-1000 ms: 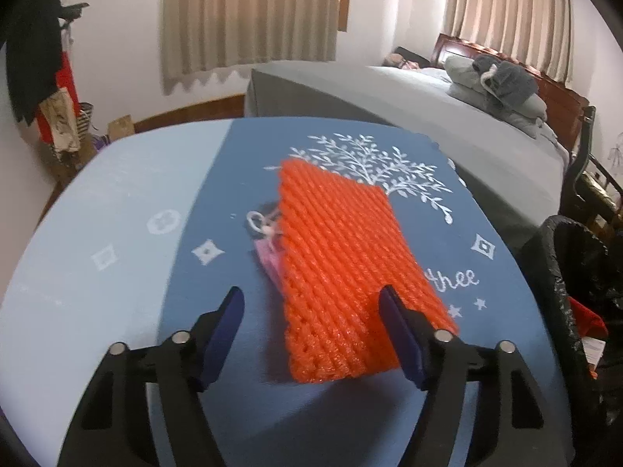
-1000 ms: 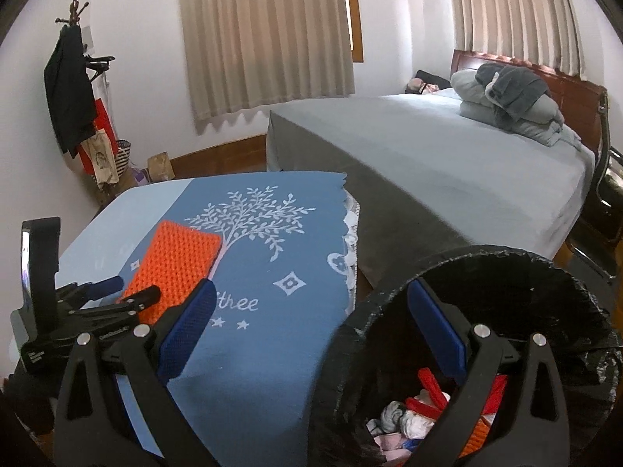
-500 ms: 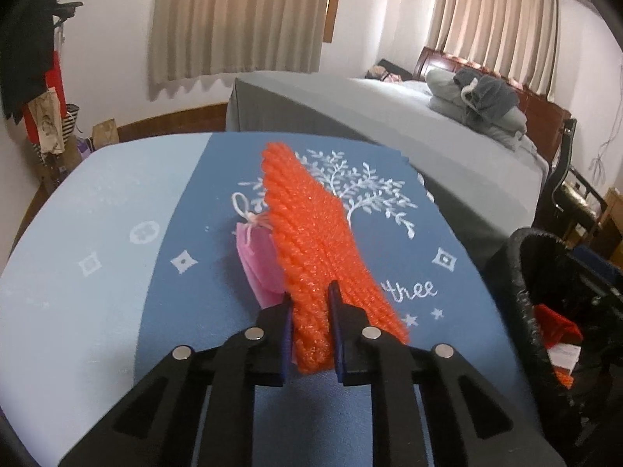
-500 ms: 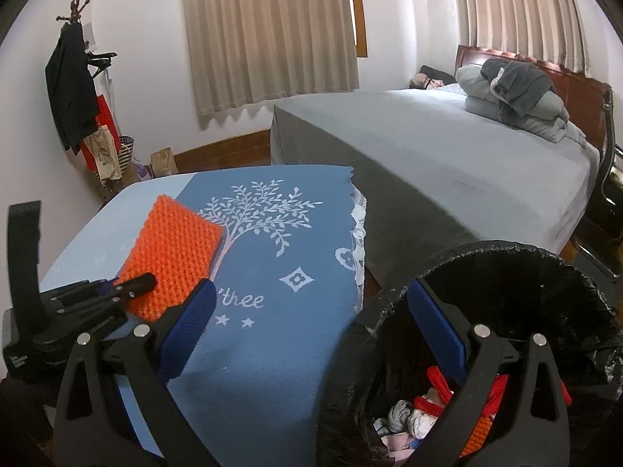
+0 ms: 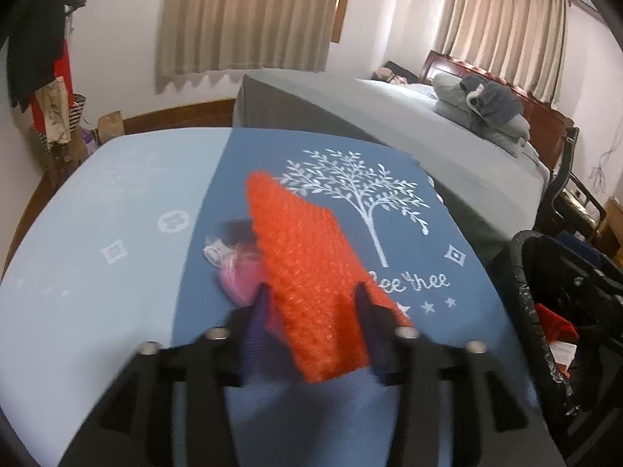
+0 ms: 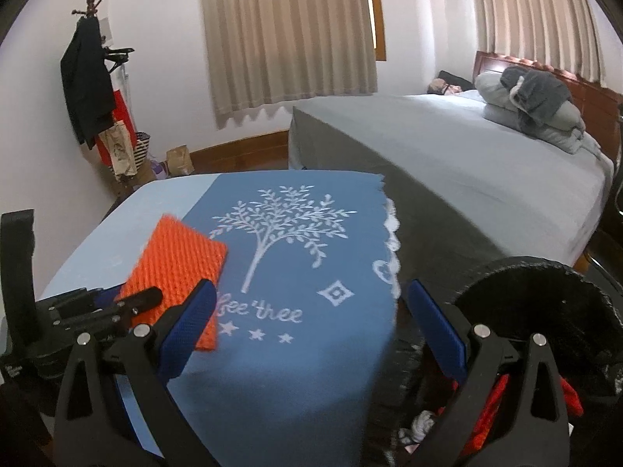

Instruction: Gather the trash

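An orange foam net point(image 5: 311, 272) lies on the blue tablecloth point(image 5: 440, 241), over a pink bag point(image 5: 239, 276) with a white tie. My left gripper point(image 5: 313, 305) straddles the net's near end. Its jaws are opening, and a sliver of pink shows between the left finger and the net. The picture is blurred there. The right wrist view shows the same net point(image 6: 175, 260) and the left gripper point(image 6: 128, 303) at its near end. My right gripper point(image 6: 309, 292) stands open and holds nothing, over the table's right edge beside the black-lined trash bin point(image 6: 537, 295).
The bin point(image 5: 545, 260) stands at the table's right side and holds red and white scraps point(image 6: 490, 408). A grey bed point(image 6: 467, 163) with folded bedding fills the back right. A coat stand point(image 6: 87, 85) with bags is by the left wall.
The left jaws closed and pinched the net into a narrow fold half a second ago, then parted again and the net has spread back out. The right gripper shifted left, from over the bin toward the table.
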### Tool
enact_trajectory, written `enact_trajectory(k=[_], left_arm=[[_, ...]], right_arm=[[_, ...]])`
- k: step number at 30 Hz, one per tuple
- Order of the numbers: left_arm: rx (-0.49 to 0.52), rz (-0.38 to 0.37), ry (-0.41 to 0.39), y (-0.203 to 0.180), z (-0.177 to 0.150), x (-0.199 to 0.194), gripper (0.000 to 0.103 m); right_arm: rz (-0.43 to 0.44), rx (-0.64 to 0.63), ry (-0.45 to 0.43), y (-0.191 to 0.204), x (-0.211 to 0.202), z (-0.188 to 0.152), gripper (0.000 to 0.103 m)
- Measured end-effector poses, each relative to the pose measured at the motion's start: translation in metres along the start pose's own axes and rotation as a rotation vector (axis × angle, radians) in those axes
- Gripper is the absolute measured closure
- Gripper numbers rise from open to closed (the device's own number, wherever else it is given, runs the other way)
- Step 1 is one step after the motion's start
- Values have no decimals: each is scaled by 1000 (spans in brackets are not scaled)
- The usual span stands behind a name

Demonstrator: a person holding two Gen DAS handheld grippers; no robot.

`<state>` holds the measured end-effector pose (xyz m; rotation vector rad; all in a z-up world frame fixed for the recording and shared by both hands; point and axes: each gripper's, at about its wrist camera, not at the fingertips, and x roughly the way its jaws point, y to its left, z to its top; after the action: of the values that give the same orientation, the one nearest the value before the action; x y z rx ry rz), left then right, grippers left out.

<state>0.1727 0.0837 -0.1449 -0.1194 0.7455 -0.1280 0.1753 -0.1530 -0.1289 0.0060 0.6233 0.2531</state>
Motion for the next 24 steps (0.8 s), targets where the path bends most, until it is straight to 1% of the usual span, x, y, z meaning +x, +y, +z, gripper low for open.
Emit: enact_trajectory(k=[2,3,4,11,13,14,15,17,21,24], left_arm=[[-2,9,-15,7,-1,-6,49],[-4,16,-19,10,-2,-8,45],[-8,26,-26,14,-3,-11,44],[-20,110,-47,45,-7,-20,44],[-22,131,-52,50,-8,-21,44],[-23,136,-53,54,-9,-21,44],[-25,144,-50,56,-10,-21,44],[-26,155,-48,58,-11,-20,44],[-39,152,-46,64,-14,-21,44],[-45,151,-44,64,-15,-21,44]], right_arm=[[15,-9,9,8,6,0,7],[22,-14,14,12,8,-1,7],[29,-19,20,16,11,-1,7],[74,-67,89,49,37,-12,8],[83,-76,111,56,44,-15,11],[89,-80,130,60,49,-17,14],[93,-82,146,62,53,-19,19],[100,-90,183,68,61,-23,23],[117,-114,239,74,73,-28,35],[163,-102,271,74,77,-30,51]])
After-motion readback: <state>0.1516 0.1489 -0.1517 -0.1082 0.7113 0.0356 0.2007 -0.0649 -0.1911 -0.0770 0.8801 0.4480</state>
